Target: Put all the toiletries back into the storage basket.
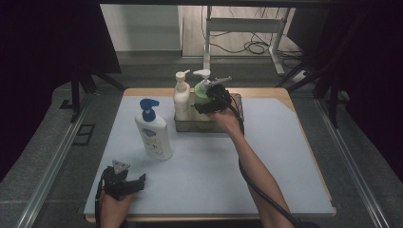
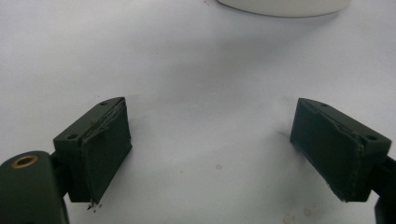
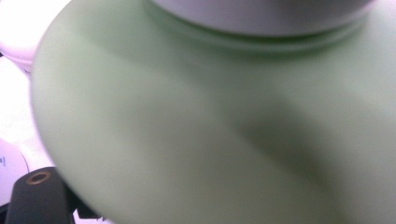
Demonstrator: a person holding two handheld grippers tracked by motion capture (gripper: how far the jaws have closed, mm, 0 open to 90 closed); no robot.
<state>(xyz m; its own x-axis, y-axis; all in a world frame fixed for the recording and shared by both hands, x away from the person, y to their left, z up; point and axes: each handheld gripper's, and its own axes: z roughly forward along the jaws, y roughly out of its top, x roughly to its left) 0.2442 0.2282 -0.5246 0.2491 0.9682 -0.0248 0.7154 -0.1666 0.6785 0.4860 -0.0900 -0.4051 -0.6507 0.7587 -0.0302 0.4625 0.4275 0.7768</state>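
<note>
At the far edge of the table [image 1: 285, 156], your right gripper [image 1: 209, 105] has its jaws spread wide around the green pump bottle [image 1: 202, 95], which stands in the metal tray [image 1: 236, 118] beside a cream pump bottle [image 1: 181, 97]; whether the pads press on the green bottle, which crowds the right gripper view, cannot be told. Near the table's front left corner, your left gripper [image 1: 138, 180] rests with jaws wide apart and empty. A white bottle with a blue pump [image 1: 153, 134] stands between it and the tray.

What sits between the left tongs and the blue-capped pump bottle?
Nothing: in the high view, bare table separates the left tongs from the blue-capped pump bottle; the left gripper view shows bare surface ahead.
</note>
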